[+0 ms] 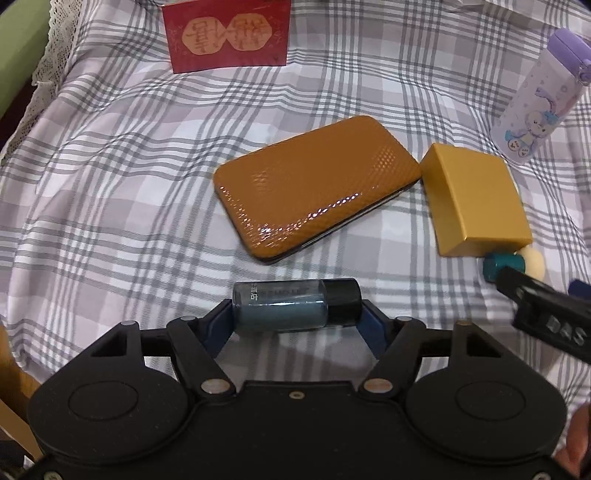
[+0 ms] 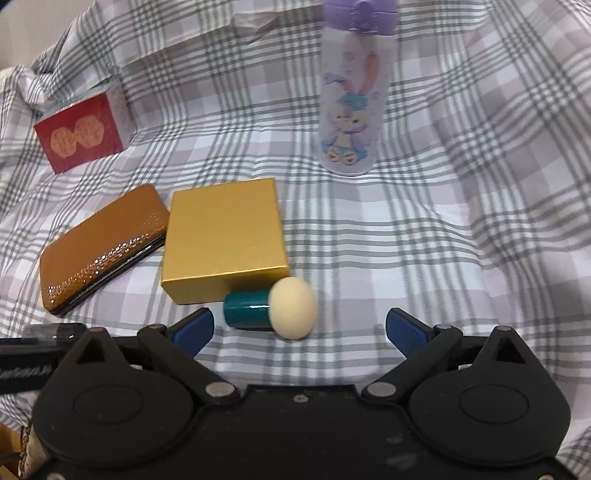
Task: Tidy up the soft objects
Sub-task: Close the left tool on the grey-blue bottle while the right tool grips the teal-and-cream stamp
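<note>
My left gripper (image 1: 297, 308) is shut on a small blue bottle with a black cap (image 1: 297, 306), held sideways between the blue pads above the plaid cloth. My right gripper (image 2: 299, 328) is open and empty. Just ahead of it lies a cream sponge puff with a teal handle (image 2: 275, 308), on its side against a gold box (image 2: 223, 238). The puff also shows in the left wrist view (image 1: 511, 264), with the right gripper's finger (image 1: 546, 314) over it. An orange textured case (image 1: 314, 184) lies left of the gold box (image 1: 472, 199).
A red box with gold characters (image 1: 227, 35) stands at the back left. A purple-capped bunny bottle (image 2: 352, 96) stands upright behind the gold box. The plaid cloth (image 2: 461, 240) is wrinkled and covers the whole surface; a lace edge shows at the far left (image 1: 44, 66).
</note>
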The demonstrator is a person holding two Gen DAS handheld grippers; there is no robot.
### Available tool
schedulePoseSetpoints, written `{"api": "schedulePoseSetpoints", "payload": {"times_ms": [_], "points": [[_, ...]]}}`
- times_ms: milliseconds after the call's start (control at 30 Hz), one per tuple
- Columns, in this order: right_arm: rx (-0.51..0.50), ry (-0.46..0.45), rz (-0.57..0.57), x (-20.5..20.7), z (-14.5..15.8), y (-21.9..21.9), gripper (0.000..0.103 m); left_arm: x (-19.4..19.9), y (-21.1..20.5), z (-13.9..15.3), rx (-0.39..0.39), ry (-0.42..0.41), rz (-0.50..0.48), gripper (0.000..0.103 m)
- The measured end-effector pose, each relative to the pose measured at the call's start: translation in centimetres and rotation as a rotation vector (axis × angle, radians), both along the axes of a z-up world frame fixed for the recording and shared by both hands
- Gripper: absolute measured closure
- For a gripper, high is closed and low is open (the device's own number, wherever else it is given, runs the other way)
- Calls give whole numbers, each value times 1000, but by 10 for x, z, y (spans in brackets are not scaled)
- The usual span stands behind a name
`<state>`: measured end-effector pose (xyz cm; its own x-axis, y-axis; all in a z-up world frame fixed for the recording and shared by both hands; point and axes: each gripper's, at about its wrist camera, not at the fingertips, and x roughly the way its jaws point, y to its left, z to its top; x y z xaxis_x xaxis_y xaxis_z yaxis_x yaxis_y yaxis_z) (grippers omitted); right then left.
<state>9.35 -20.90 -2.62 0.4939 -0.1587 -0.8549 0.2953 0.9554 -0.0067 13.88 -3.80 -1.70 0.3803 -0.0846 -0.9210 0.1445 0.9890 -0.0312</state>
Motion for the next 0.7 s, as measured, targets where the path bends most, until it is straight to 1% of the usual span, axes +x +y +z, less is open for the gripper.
{"api": "schedulePoseSetpoints", "payload": {"times_ms": [167,200,233,300,367,433,467,600,700], "points": [[-29,28,10,13,-8,6,4,-7,6,4,-7,2,-11,36],[-30,36,11,14,-10,5,11,-8,7,4,-4,2,-13,36],[-25,53,14,15,-12,5,22,-10,8,5,-3,3,-15,36],[7,87,11,17,-16,2,29,-14,10,6,-6,7,-16,36],[23,85,3,14,-15,1,35,-20,13,8,-6,7,-19,36],[42,85,14,11,-10,3,52,-26,15,11,0,0,-20,36],[49,86,13,9,-7,4,50,-29,16,13,3,-4,-21,36],[22,70,8,-4,6,9,51,-43,22,21,2,-24,-23,36],[34,48,6,-15,16,10,51,-53,26,26,3,-35,-16,36]]}}
